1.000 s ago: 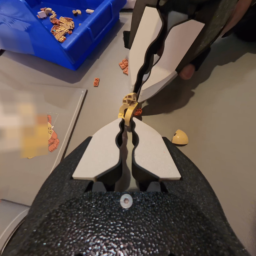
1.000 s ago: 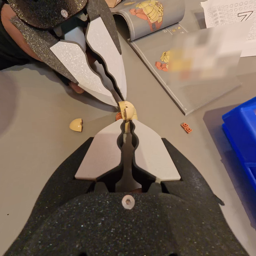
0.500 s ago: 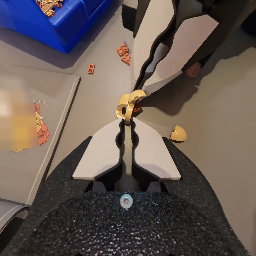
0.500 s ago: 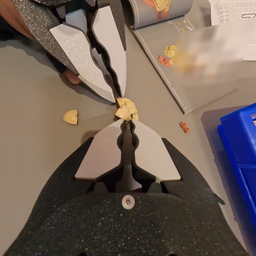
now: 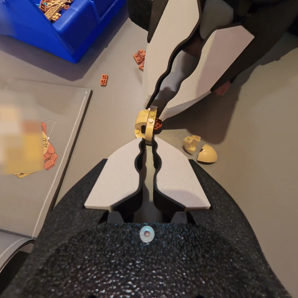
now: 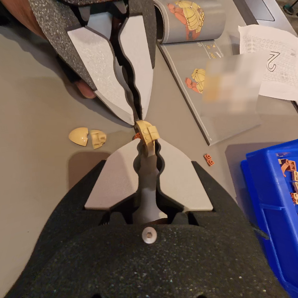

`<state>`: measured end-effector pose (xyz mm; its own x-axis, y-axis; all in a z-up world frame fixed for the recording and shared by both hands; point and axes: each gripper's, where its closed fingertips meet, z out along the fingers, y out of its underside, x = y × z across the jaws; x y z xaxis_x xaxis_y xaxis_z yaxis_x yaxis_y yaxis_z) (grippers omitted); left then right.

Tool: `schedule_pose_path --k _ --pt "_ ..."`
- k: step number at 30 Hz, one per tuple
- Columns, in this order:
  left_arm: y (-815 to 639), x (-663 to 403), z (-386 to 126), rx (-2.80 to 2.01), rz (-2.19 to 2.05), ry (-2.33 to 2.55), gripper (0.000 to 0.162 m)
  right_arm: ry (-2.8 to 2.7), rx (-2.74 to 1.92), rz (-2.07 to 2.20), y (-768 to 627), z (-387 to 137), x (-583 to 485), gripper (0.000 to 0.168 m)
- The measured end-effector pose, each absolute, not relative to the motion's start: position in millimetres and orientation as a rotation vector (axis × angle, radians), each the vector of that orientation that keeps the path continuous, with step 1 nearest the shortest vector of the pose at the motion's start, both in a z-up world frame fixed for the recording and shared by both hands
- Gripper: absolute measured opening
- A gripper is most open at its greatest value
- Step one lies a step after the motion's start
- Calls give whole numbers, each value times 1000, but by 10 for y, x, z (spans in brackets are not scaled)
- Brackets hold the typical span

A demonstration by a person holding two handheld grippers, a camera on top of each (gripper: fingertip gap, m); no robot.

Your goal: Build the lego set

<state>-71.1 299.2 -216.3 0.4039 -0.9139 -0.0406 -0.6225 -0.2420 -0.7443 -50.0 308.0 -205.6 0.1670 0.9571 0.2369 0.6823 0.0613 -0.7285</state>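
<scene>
The blue bin (image 5: 53, 24) sat far off on the grey table (image 5: 241, 177). The left gripper (image 5: 148, 140) was clamped on the tan ring piece (image 5: 146, 127), which stood on edge between both tools. The right gripper (image 6: 147, 143) pinched its other end. A loose tan dome (image 5: 207, 154) lay nearby.

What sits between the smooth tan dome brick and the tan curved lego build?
A small tan hollow lego piece lies there, close beside the dome brick, apart from the build. Both wrist views show it.
</scene>
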Motion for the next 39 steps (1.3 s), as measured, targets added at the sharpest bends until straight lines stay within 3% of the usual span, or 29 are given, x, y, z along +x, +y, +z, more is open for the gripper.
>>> schedule_pose_path --k 18,23,31,39 --pt "3006 -784 -2078 -1968 -632 1238 8 -1597 -1803 520 3131 -2156 -517 10" --pt "3142 -893 -1780 -1906 -749 1011 11 -1370 -1808 664 3261 -1932 -529 9" --pt "3120 -778 -1167 -1596 -1355 574 19 -910 -1555 1199 3182 -1201 -728 10" --pt "3112 -780 -1001 -1451 -1313 551 41 -784 -1482 1438 3076 -1055 -779 10"
